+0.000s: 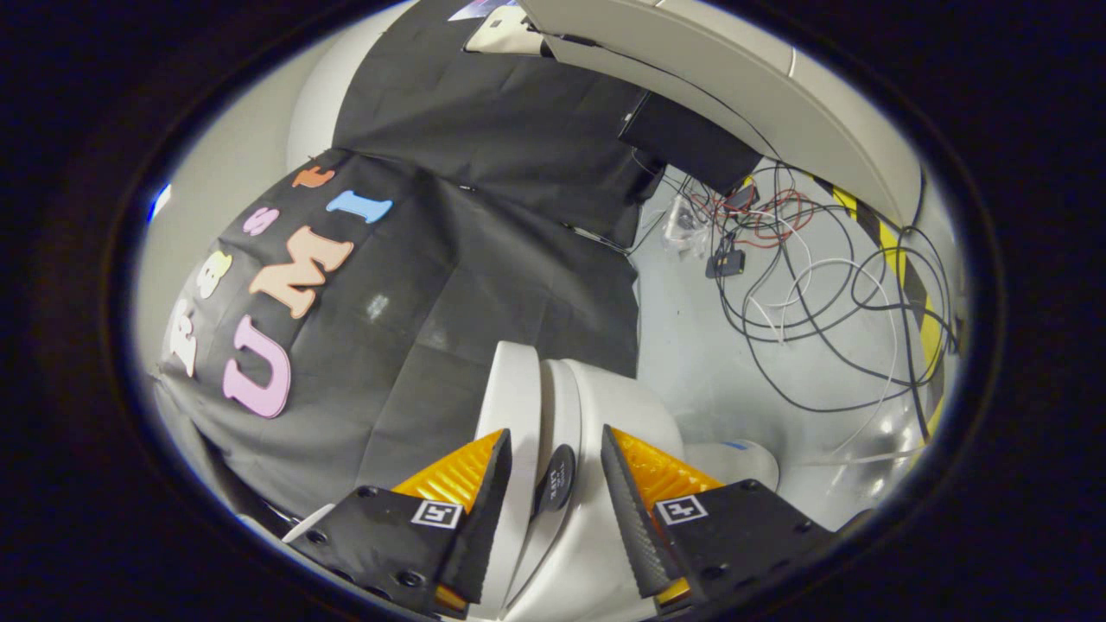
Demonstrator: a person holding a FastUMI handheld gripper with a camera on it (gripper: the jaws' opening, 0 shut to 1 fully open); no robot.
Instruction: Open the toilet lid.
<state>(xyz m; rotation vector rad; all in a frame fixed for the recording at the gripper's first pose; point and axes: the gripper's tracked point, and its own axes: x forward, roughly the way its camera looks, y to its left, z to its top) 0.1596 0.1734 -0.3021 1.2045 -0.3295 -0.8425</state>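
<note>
Straddling smooth white toilet lid (518, 406), hand-held gripper (556, 449) parted

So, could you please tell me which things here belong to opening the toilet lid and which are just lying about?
For the job:
- toilet lid, its edge between the fingers
- toilet
- gripper, fingers apart, either side of the lid and seat edges

Lying about:
- tangled cables on the floor
- black box
- striped tape
</note>
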